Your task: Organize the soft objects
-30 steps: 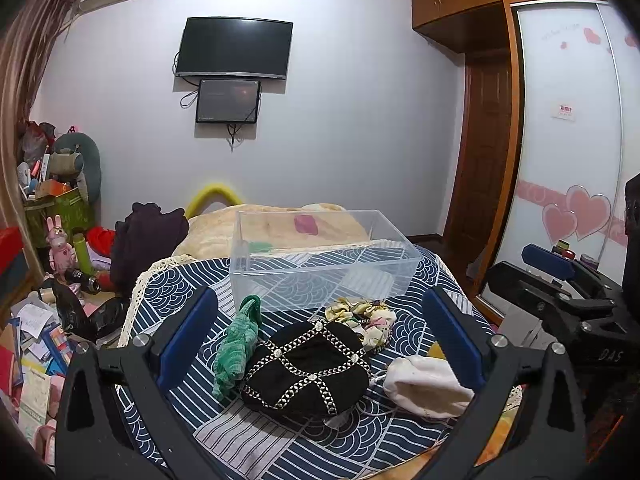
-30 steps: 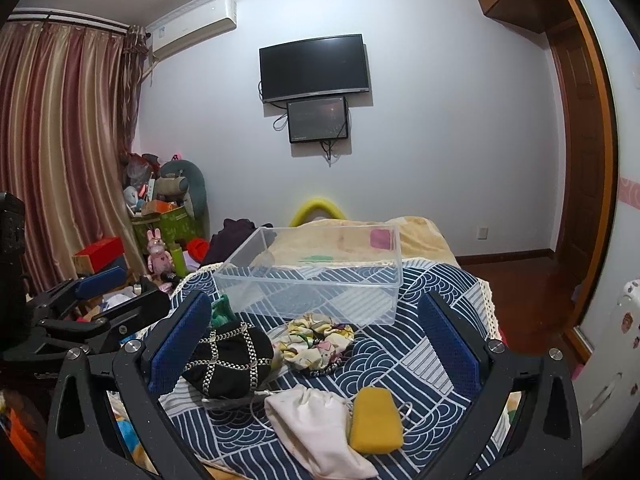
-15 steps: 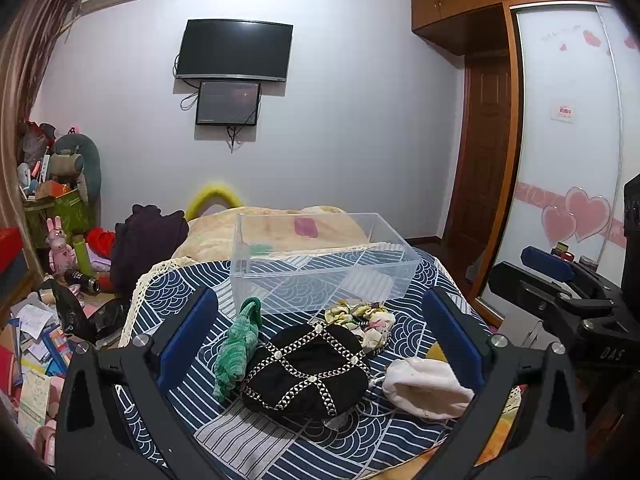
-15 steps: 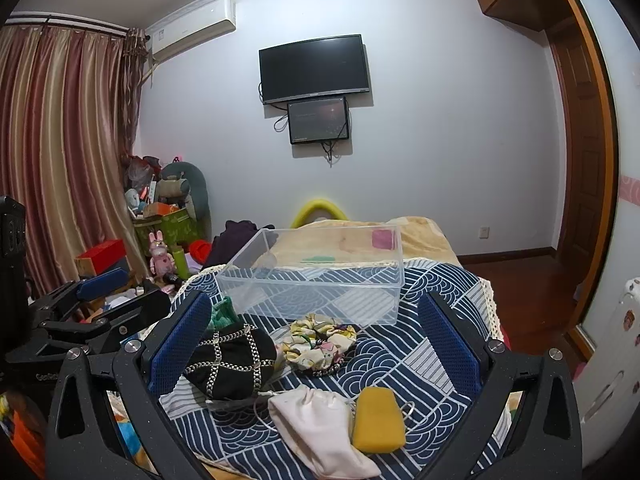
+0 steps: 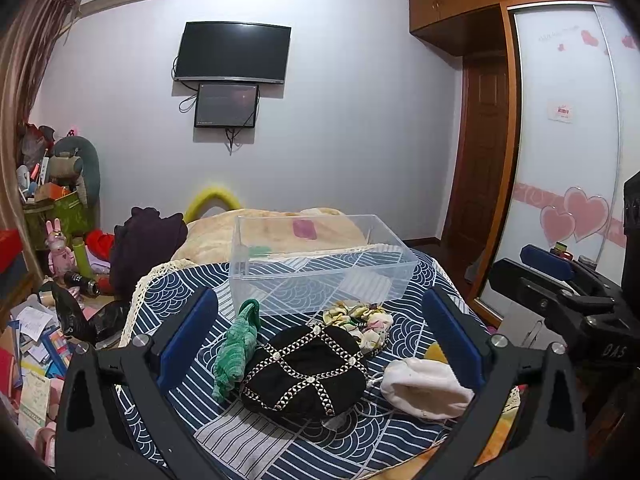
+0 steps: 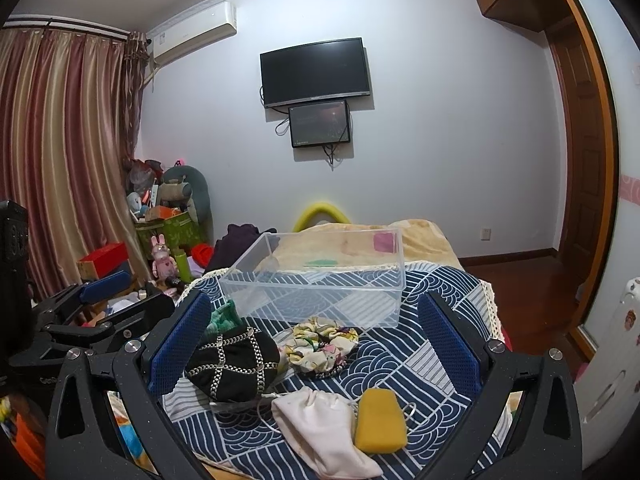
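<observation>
Compared with the frames 0.5 s and 1.0 s back: both views nearly unchanged; only a slight drift of the cameras, no object displaced.

Readable writing: raised letters "DAS" on the black body of the right gripper as seen from the left wrist view. A red-and-white sticker on the wardrobe door (image 5: 561, 111) is too small to read.

Left gripper (image 5: 318, 336): jaws wide apart, blue pads either side of the pile, holding nothing, touching nothing. Right gripper (image 6: 312, 342): jaws wide apart as well, empty, held above the near edge of the bed.

Task items, all lying on the blue wave-pattern bedspread (image 6: 432, 300):
- clear plastic bin (image 5: 320, 264), upright, empty, at the far side of the items.
- green knitted piece (image 5: 236, 350), just in front of the bin, touching the left side of the black beaded cap (image 5: 306, 370).
- floral scrunchie (image 6: 322, 342), between cap and bin, overlapping the cap's edge.
- white drawstring pouch (image 6: 324, 428), nearest the cameras, touching the yellow sponge (image 6: 380, 420) at its right.

Wall-mounted TV (image 6: 315, 72) with a smaller screen below it; clutter of toys and boxes on the floor at left.
</observation>
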Motion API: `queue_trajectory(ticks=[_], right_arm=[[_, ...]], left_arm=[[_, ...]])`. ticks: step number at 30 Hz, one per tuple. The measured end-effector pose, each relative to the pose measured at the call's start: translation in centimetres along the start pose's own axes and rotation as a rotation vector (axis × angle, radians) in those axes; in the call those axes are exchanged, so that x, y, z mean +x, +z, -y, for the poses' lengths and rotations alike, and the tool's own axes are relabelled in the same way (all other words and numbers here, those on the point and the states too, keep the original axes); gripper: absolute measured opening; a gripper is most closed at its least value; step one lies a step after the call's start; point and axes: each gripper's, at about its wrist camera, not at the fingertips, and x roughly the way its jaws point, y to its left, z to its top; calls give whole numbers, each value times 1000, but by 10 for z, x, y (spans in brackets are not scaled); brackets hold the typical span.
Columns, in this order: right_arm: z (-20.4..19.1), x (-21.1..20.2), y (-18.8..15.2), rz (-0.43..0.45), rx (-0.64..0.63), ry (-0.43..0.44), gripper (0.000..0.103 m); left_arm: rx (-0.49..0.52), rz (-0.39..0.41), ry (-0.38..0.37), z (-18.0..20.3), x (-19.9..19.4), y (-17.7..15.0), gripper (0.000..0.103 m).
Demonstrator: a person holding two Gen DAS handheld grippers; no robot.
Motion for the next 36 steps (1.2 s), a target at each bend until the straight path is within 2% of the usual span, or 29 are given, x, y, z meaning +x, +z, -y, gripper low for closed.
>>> queue_trajectory(ticks=[23, 29, 31, 32, 33, 36], right_arm=[[0, -2, 1, 15, 1, -6, 103], [14, 7, -9, -33, 12, -44, 103], [20, 10, -15, -58, 17, -57, 101], [23, 12, -18, -74, 18, -65, 98], [26, 15, -21, -90, 20, -71, 95], [37, 22, -33, -151, 28, -93, 85]], left_arm=[[0, 10, -23, 0, -4, 2, 103], [-3, -17, -14, -9, 4, -4, 103], [-6, -30, -2, -14, 8, -7, 96], [-12, -41, 8, -18, 11, -10, 86], [-17, -51, 13, -21, 14, -12, 80], [-37, -105, 37, -33, 27, -19, 75]])
